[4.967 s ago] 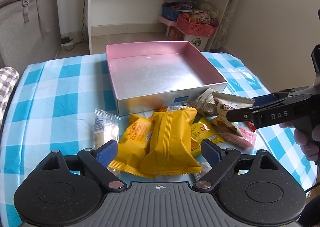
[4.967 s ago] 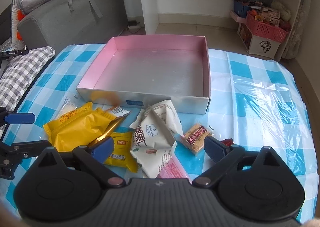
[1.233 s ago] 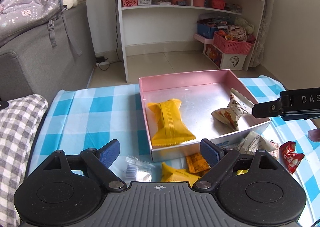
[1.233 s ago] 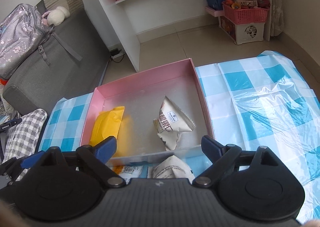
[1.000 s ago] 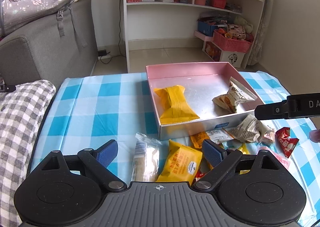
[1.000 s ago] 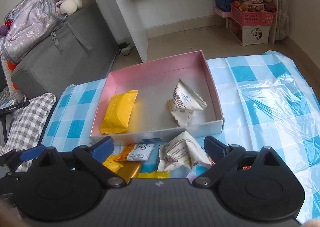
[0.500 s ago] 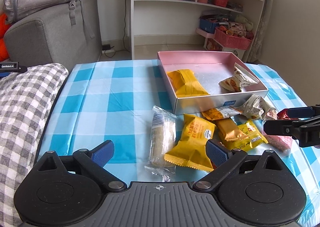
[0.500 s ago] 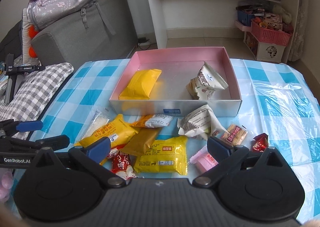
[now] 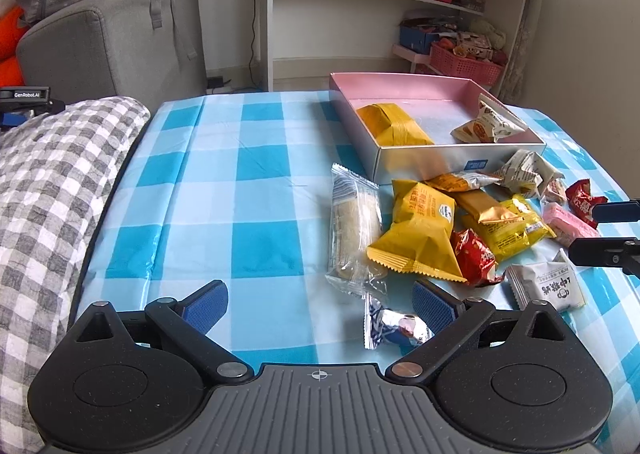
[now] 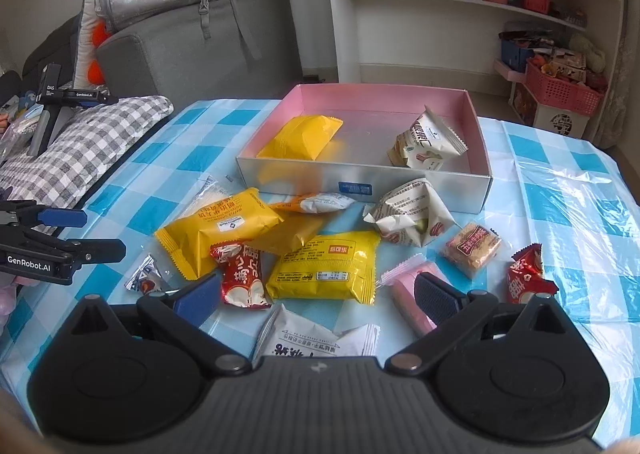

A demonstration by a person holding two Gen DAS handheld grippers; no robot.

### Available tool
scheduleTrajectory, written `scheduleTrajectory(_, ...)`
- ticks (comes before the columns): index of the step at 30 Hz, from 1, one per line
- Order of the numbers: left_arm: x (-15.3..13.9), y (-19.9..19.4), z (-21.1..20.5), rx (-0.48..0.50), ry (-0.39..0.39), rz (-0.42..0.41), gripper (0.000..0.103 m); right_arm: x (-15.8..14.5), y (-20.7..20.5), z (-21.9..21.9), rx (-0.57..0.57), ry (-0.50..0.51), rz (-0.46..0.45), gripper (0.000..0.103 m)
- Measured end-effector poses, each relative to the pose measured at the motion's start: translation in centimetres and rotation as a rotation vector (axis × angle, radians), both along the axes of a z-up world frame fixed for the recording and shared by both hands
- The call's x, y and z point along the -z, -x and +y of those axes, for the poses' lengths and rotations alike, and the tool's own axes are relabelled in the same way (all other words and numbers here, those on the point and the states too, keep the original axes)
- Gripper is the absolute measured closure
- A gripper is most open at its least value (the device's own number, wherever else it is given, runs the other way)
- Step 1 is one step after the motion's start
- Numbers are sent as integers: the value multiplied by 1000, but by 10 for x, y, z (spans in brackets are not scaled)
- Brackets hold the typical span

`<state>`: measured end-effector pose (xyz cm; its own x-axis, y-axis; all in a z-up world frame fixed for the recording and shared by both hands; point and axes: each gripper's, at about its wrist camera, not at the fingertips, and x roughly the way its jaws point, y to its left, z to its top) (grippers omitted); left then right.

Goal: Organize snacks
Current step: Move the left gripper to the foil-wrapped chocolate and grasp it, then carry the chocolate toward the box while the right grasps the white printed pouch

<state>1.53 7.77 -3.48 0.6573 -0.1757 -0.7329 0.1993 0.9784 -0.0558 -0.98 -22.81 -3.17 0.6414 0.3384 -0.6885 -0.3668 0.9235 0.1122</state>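
Both tongs are released and hold nothing. From the left wrist, the left gripper (image 9: 318,304) fills the bottom of the frame, pads spread over bare cloth, a small silver sweet (image 9: 394,326) lying just inside its right pad; the right gripper (image 9: 600,230) juts in at the right edge, fingers parted. The box (image 9: 420,162) sits upper right with one yellow pack (image 9: 394,126) and a white bag (image 9: 488,126) inside; the loose pile lies below it, centre right. From the right wrist, the right gripper (image 10: 316,296) spreads across the bottom, its pads flanking a flat yellow pack (image 10: 326,270), with a red sweet (image 10: 242,278) by its left pad and a pink bar (image 10: 404,290) by the right one. The left gripper (image 10: 80,230) shows at mid left, open. The step in hand looks like choosing the next snack. Best to take one pack alone: come down over its puffed middle, close gently so the wrapper does not slip, and lift clear of its neighbours before crossing the box wall.
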Motion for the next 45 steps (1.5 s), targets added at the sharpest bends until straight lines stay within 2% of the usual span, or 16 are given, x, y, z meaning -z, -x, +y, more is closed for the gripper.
scheduleTrajectory(9, 18, 5, -8, 43, 33, 33, 3, 24, 9, 4, -29, 30, 74, 0)
scheduleTrajectory(20, 37, 9, -40, 148, -53, 33, 4, 43, 8, 11, -12, 85, 97, 0)
scheduleTrajectory(28, 43, 10, -50, 190, -83, 19, 8, 47, 5, 17, -11, 121, 67, 0)
scheduleTrajectory(34, 39, 8, -51, 199, -85, 16, 25, 47, 5, 21, -12, 155, 60, 4)
scheduleTrajectory(41, 35, 7, -51, 191, -92, 24, 55, 45, 3, 21, -9, 159, 61, 14)
scheduleTrajectory(45, 34, 7, -52, 189, -98, 34, 63, 43, 1, 23, -6, 158, 61, 22)
